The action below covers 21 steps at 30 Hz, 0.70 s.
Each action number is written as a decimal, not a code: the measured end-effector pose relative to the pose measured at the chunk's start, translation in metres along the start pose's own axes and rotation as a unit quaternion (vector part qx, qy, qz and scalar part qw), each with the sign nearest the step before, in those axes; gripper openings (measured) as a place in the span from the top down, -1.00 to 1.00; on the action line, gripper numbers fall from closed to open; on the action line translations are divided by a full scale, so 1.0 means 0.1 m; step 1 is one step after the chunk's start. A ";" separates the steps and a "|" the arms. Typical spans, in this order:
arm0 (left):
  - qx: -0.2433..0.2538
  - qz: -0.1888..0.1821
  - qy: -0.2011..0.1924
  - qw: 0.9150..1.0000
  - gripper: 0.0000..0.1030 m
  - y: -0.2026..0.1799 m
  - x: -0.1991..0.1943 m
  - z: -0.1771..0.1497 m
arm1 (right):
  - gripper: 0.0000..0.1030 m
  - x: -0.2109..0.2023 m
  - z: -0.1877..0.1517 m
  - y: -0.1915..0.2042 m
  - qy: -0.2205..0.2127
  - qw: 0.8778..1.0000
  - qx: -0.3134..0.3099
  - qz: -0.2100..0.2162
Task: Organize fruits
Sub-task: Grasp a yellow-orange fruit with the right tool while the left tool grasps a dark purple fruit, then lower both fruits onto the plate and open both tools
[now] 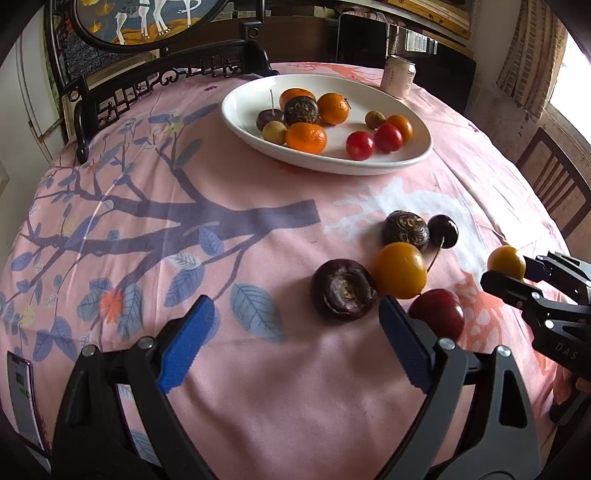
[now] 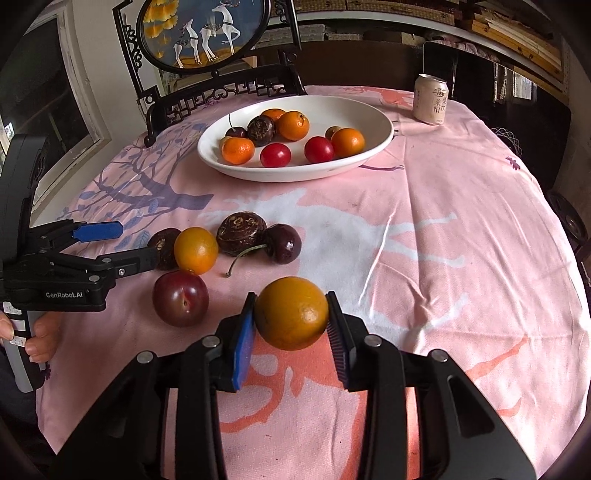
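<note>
Plainly round, dull-orange fruit [image 2: 291, 314]

The left wrist view looks forward and steeply down along its own blue-padded left gripper [image 1: 295, 332], low and close over the near part of the pink-clothed surface [image 1: 258, 398], facing the white dish [image 1: 236, 110] and the carved chair [image 1: 122, 99] at the far side. The right wrist view sits just to its right at a like tilt and closeness, looking past the right gripper [image 2: 291, 314] and the orange fruit [image 2: 291, 314] in its jaws. Both share the dish, the loose fruit cluster [image 1: 402, 266], the can [image 1: 399, 77] and the framed deer picture [image 1: 147, 18], and each catches the other gripper at its edge.
</note>
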State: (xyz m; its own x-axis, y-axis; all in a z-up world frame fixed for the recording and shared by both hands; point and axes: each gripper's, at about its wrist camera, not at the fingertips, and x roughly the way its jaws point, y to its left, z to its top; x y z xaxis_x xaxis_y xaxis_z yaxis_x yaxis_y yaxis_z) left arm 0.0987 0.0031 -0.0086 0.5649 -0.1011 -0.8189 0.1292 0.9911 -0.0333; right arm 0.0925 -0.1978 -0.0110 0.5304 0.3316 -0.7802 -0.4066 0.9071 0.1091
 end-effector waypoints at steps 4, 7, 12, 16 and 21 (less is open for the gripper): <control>0.012 0.008 0.014 1.000 -0.76 -0.07 0.09 -0.02 | 0.28 -0.01 -0.01 -0.01 0.000 1.000 0.000 0.001; 0.010 0.006 0.009 1.000 -0.60 -0.08 0.12 -0.01 | 0.28 -0.02 -0.01 -0.01 -0.002 1.000 0.001 0.005; 0.017 0.005 -0.001 1.000 0.20 -0.16 0.17 0.03 | 0.28 -0.01 -0.01 0.03 -0.004 1.000 0.000 0.010; 0.010 0.004 0.004 1.000 0.21 -0.13 0.12 0.04 | 0.28 -0.06 -0.01 0.05 -0.011 1.000 0.001 0.009; -0.011 0.007 -0.037 0.999 0.21 -0.04 -0.22 0.12 | 0.28 -0.24 0.07 0.03 -0.035 0.999 -0.004 -0.003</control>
State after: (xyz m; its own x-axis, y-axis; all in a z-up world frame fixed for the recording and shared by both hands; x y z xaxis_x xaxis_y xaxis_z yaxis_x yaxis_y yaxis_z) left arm 0.0956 -0.0002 0.0164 0.6255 -0.0927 -0.7747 0.1028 0.9941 -0.0360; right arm 0.0842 -0.2014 0.0123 0.5838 0.3433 -0.7358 -0.4087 0.9073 0.0990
